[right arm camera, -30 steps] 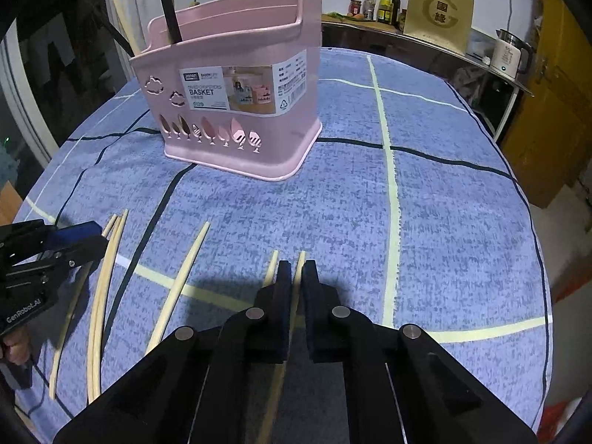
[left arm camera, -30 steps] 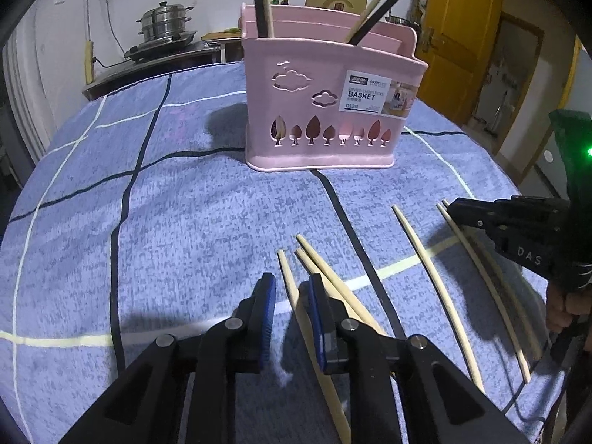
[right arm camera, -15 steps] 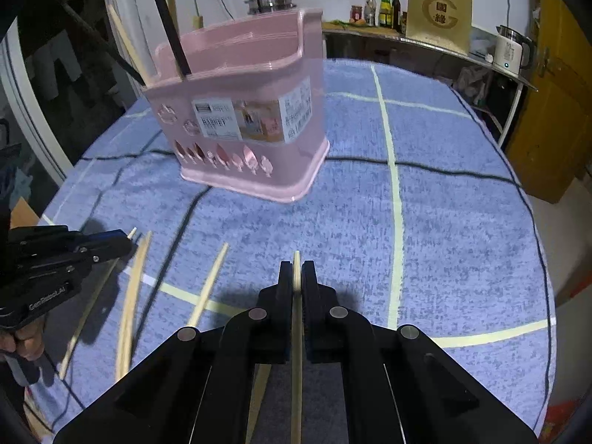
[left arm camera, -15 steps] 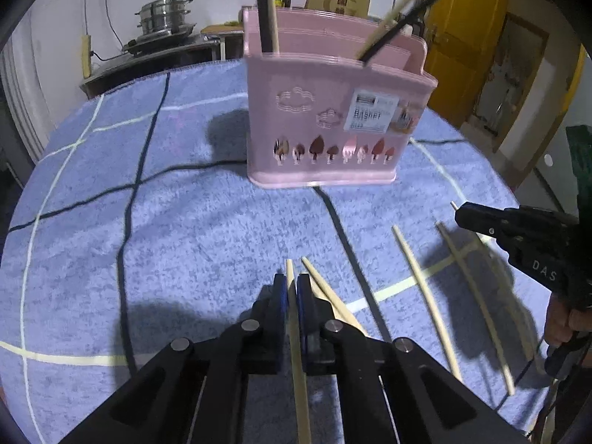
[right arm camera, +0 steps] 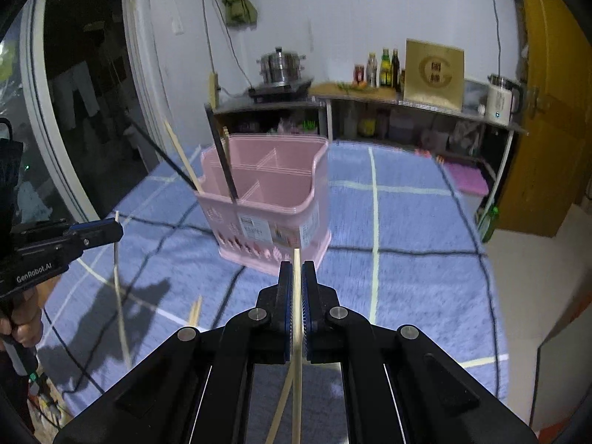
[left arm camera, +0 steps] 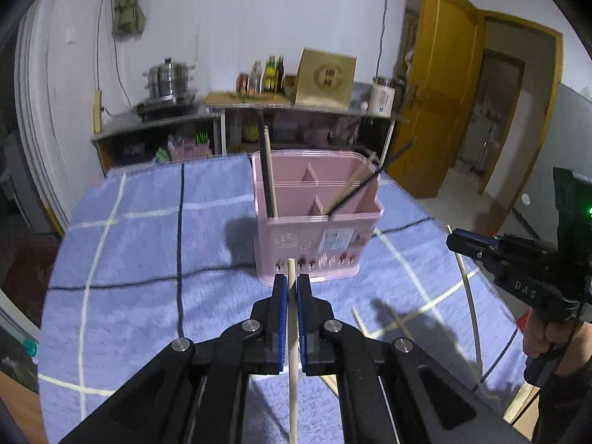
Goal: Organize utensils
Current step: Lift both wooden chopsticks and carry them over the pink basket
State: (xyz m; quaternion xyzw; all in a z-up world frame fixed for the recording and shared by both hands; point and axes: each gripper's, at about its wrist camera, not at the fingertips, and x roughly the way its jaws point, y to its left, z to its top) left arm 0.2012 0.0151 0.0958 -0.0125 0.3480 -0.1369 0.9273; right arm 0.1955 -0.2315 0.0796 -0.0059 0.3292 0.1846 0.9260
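My left gripper (left arm camera: pixel 291 279) is shut on a pale wooden chopstick (left arm camera: pixel 292 388), held up off the table in front of the pink basket (left arm camera: pixel 318 229). My right gripper (right arm camera: pixel 296 266) is shut on another pale chopstick (right arm camera: pixel 296 388), also lifted and facing the basket (right arm camera: pixel 266 203). Each gripper shows in the other's view: the right gripper (left arm camera: pixel 453 238) with its chopstick (left arm camera: pixel 468 296) hanging down, the left gripper (right arm camera: pixel 116 225) likewise. The basket's compartments hold dark and pale chopsticks that lean outwards. Loose chopsticks (right arm camera: pixel 194 310) lie on the blue checked cloth.
The table (left arm camera: pixel 129 259) is round with a blue checked cloth. Behind it stands a counter (right arm camera: pixel 407 103) with a steel pot (right arm camera: pixel 281 68), bottles, a gold box and a kettle. A yellow door (left arm camera: pixel 444 92) is at the right, a dark window (right arm camera: pixel 74 92) at the left.
The left gripper's jaws closed on a chopstick. Both grippers rose from the cloth, each with a chopstick, and tilted up so the room behind the basket shows.
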